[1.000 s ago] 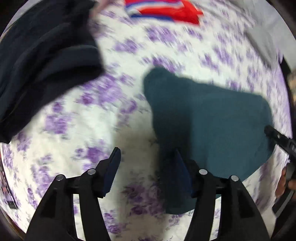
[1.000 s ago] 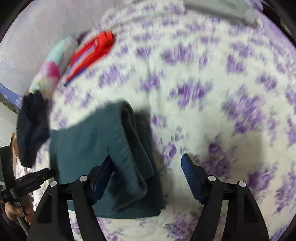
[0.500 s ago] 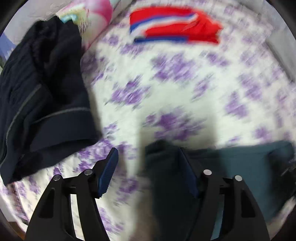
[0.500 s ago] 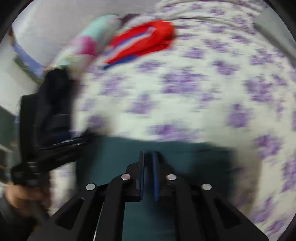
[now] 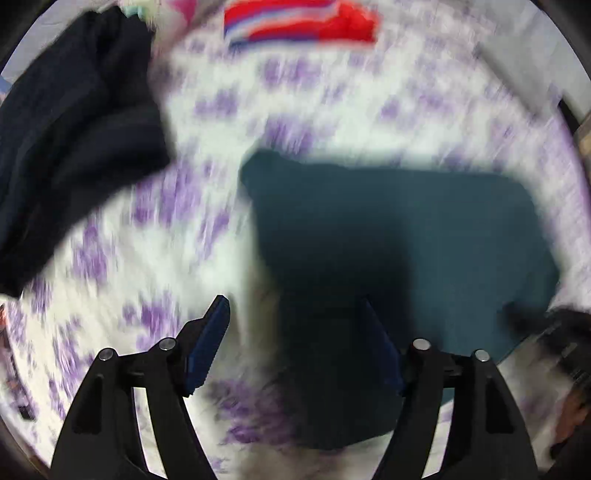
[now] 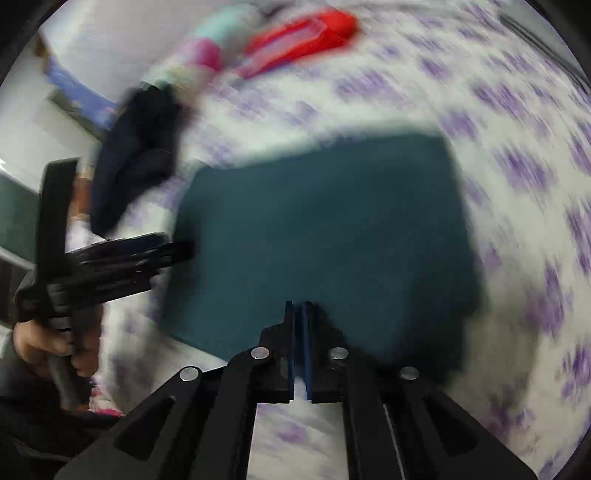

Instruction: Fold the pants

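Note:
The teal pants (image 5: 406,236) lie folded into a rough rectangle on the white bedspread with purple flowers (image 5: 147,229). My left gripper (image 5: 295,325) is open above the pants' near left corner, and holds nothing. In the right wrist view the pants (image 6: 325,229) fill the middle. My right gripper (image 6: 298,310) is shut, its tips at the pants' near edge; whether cloth is pinched I cannot tell. The left gripper (image 6: 122,258) shows there at the pants' left side. Both views are blurred.
A heap of dark navy clothes (image 5: 66,125) lies at the left. A folded red, white and blue garment (image 5: 299,26) lies at the far side of the bed, beside a pink and mint pillow (image 6: 207,55).
My right gripper closed from wide open. Both cameras swung over the pants, which now lie as a flatter rectangle. My left gripper stays open.

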`<state>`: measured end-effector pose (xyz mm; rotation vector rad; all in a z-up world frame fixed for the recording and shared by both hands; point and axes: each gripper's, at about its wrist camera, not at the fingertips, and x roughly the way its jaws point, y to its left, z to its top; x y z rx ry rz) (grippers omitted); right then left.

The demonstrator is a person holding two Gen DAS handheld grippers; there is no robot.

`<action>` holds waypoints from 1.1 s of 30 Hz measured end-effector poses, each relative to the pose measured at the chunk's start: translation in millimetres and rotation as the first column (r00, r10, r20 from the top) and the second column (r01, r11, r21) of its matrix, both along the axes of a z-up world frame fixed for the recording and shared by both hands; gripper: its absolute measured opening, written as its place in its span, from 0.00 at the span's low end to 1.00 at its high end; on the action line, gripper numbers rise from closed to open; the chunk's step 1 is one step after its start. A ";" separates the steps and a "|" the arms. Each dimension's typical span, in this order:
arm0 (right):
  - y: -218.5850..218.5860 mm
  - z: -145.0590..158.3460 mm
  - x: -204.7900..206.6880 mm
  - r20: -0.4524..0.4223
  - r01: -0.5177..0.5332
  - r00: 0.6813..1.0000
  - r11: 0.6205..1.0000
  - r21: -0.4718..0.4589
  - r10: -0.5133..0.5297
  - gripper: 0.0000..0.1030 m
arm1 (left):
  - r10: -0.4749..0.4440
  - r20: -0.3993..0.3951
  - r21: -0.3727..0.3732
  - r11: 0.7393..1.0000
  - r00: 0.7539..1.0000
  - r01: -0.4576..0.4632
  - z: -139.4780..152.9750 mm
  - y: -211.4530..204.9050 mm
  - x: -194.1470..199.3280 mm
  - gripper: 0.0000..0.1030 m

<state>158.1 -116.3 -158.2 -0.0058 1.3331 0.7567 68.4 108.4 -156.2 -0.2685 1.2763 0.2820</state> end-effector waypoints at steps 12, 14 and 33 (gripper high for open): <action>-11.3 38.8 3.7 0.103 0.030 0.994 0.997 0.077 -0.038 0.06 | 0.082 0.076 -0.112 0.991 0.994 -0.073 29.4 19.0 -12.1 0.84; 10.5 29.0 2.4 0.086 -0.001 0.996 0.998 0.059 -0.004 0.06 | 0.048 0.084 -0.093 0.995 0.995 -0.040 26.7 10.5 0.2 0.84; 2.1 -4.9 41.7 0.084 0.107 0.991 0.992 -0.062 -0.101 0.76 | 0.087 -0.047 -0.205 0.974 0.995 -0.095 -10.6 14.9 27.1 0.95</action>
